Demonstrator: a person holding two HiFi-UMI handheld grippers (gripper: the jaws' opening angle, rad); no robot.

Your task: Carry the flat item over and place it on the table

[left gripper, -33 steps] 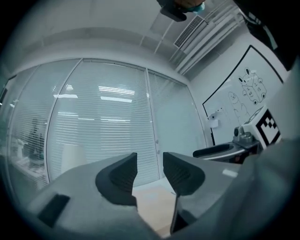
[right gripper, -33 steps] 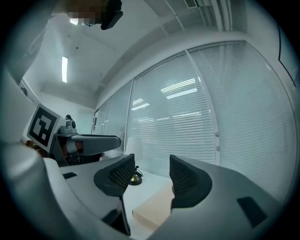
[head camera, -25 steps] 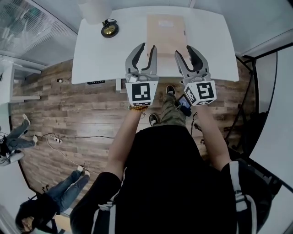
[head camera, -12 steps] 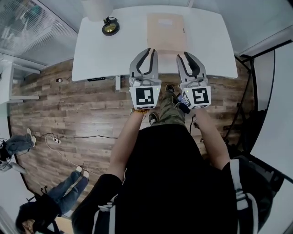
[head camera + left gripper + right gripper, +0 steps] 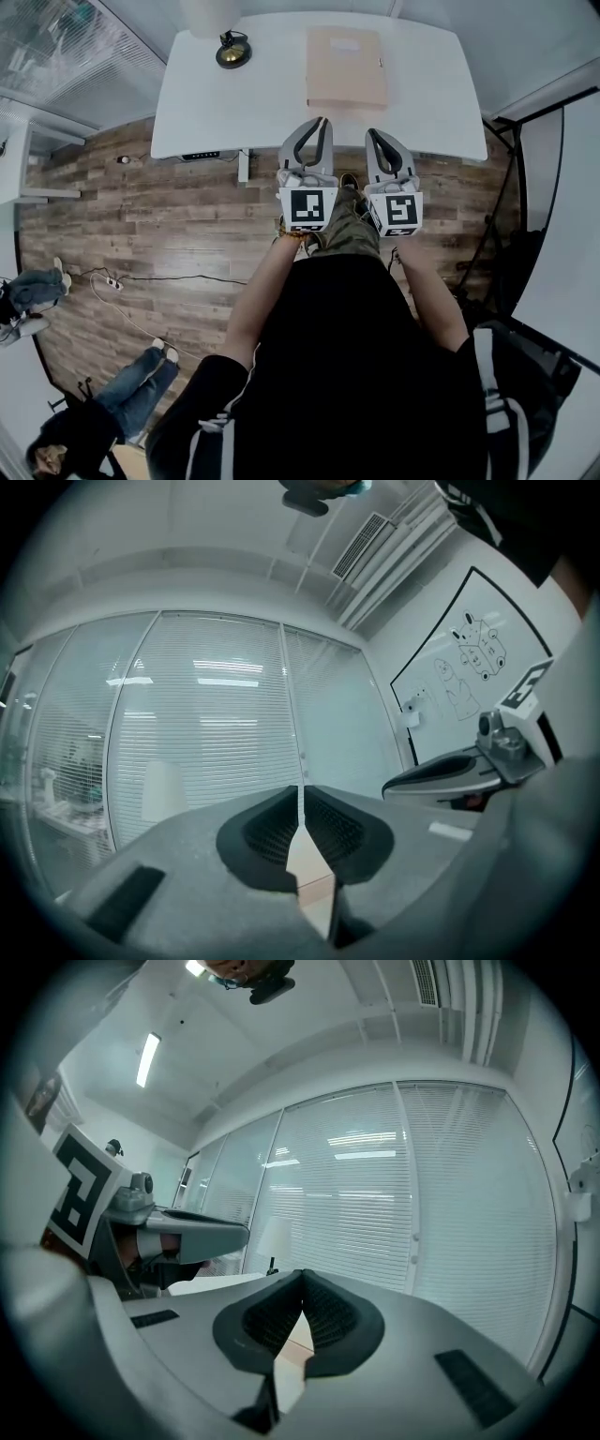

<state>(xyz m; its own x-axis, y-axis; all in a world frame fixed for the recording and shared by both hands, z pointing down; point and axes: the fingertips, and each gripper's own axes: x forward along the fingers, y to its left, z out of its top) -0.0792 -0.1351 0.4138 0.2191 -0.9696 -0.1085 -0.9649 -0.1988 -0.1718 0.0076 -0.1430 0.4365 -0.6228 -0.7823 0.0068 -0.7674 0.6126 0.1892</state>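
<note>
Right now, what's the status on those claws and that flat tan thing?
Both shut, empty: left gripper, right gripper, fingers just closed. On white table: flat tan item, ahead of both. Nothing in the way.

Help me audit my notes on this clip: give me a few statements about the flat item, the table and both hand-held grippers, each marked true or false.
1. The flat tan item lies on the white table. True.
2. The left hand-held gripper is clamped on the flat tan item. False: its jaws have just closed on nothing, apart from the item.
3. The right hand-held gripper is shut and empty. True; its jaws have just closed too.
4. In the head view, the round dark-and-gold object sits right of the item. False: it sits to the left.
5. The floor is grey carpet. False: it is a wooden floor.
</note>
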